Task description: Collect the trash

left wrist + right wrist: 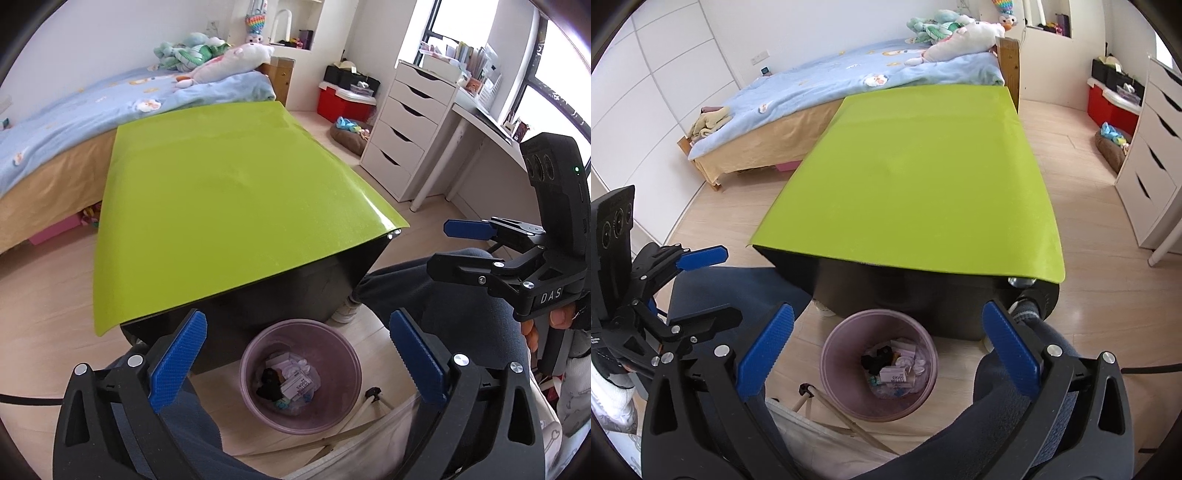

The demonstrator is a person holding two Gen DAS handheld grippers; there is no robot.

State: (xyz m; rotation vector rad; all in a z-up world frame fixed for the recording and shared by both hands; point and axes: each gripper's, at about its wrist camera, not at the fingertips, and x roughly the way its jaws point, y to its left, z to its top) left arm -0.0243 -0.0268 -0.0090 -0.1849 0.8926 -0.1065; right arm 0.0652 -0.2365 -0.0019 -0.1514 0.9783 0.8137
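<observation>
One round, smooth plastic bin [300, 374]

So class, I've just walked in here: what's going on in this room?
A seated person holds a two-finger tool in each hand above a pink bin on the floor, in front of a low table with a green mat. The left tool and right tool are both open and empty. The bin already holds trash, including paper scraps and a small carton. No trash shows on the mat.
</observation>
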